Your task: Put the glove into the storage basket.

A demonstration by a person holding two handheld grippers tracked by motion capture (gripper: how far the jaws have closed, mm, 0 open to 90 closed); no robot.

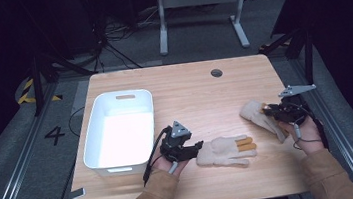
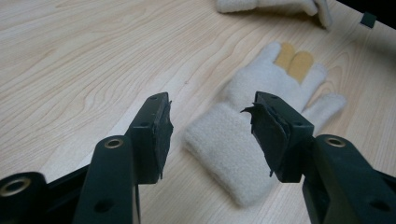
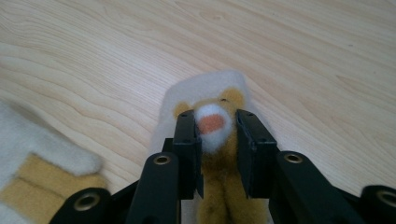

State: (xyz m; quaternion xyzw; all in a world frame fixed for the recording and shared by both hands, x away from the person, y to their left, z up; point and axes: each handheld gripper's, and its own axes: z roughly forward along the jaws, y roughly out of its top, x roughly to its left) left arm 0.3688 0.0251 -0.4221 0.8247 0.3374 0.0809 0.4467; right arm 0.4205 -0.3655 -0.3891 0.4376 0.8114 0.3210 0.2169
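Observation:
A cream glove (image 1: 225, 150) with two tan fingers lies flat near the table's front middle. My left gripper (image 1: 196, 147) is at its cuff, open. In the left gripper view the cuff (image 2: 229, 144) lies on the wood just beyond and between the spread jaws of that gripper (image 2: 212, 105), untouched. A second cream glove (image 1: 258, 114) lies at the right. My right gripper (image 1: 269, 111) is shut on it. In the right gripper view that gripper (image 3: 215, 122) pinches a tan fuzzy part with a white and orange tip (image 3: 212, 125), over the cream fabric (image 3: 205, 88).
A white bin (image 1: 91, 139) stands at the table's left, close to my left hand. A round cable hole (image 1: 216, 73) sits near the far edge. Bare wood (image 1: 199, 97) lies between the bin and the gloves. Cream and tan glove fabric (image 3: 42, 163) shows low left in the right gripper view.

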